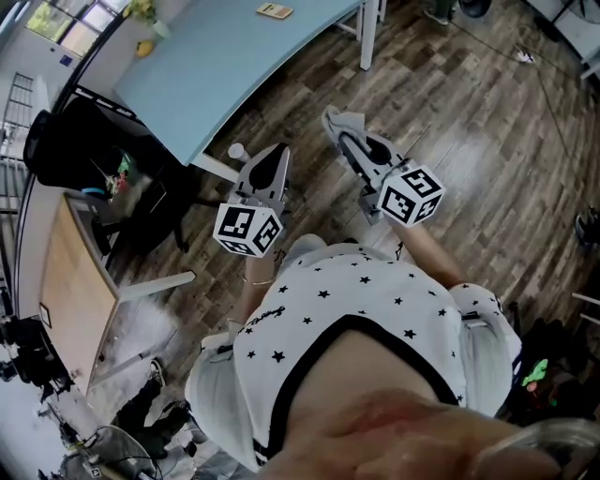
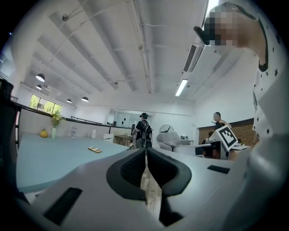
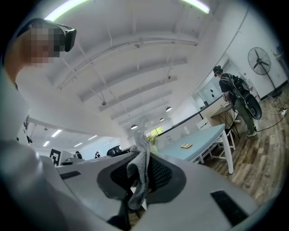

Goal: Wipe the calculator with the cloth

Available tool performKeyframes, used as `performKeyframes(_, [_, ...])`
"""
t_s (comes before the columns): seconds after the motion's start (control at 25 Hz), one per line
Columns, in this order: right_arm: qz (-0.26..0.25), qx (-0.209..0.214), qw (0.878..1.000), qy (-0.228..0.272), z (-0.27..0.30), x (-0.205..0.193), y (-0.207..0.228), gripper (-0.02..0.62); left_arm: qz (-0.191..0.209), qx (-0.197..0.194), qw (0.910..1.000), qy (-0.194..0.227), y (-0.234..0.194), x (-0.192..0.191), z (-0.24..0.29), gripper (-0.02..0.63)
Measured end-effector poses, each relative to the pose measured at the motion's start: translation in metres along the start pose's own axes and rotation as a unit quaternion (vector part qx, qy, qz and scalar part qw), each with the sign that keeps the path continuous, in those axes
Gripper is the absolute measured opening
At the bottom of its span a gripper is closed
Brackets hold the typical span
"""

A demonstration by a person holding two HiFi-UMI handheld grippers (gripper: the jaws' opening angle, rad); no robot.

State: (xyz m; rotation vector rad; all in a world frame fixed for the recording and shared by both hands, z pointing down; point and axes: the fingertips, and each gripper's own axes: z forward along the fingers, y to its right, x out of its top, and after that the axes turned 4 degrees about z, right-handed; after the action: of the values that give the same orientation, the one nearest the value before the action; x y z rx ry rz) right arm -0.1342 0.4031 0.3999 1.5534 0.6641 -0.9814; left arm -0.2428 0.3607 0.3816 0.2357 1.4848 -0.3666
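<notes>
head view: both grippers held out over the brown wood-plank floor (image 1: 450, 141), short of the long pale blue table (image 1: 216, 66). right gripper (image 1: 345, 127) clamped on a limp grey fabric cloth (image 3: 139, 176), pinched between black pads. left gripper (image 1: 275, 155) pressed closed on nothing. small flat tan calculator (image 1: 274, 10) lying on the table, well in from its near corner, well apart from both grippers.

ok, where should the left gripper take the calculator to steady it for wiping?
Likely across its narrow width near one end, from above: the calculator lies flat on the blue table with its sides clear, and that leaves its top free for the cloth in the right gripper. The left gripper is shut; open first.
</notes>
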Motion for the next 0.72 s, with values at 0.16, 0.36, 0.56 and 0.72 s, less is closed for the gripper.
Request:
performKeyframes(0.16, [0.007, -0.007, 1.000, 0.004, -0.009, 0.002, 0.009, 0.044, 0.005, -0.006, 1.0000, -0.005, 0.007, 0.000, 0.006, 0.035])
performKeyframes(0.36, [0.010, -0.013, 1.000, 0.005, -0.006, 0.004, 0.019, 0.046, 0.004, -0.011, 0.9999, -0.007, 0.004, -0.004, 0.019, 0.035])
performKeyframes(0.56, [0.003, -0.026, 1.000, 0.006, 0.002, 0.013, 0.038, 0.046, 0.003, -0.032, 0.9995, -0.001, -0.002, -0.002, 0.049, 0.035])
performKeyframes(0.72, [-0.002, -0.044, 0.999, 0.016, 0.008, 0.026, 0.059, 0.048, 0.004, -0.053, 0.9986, 0.007, -0.009, 0.003, 0.078, 0.035])
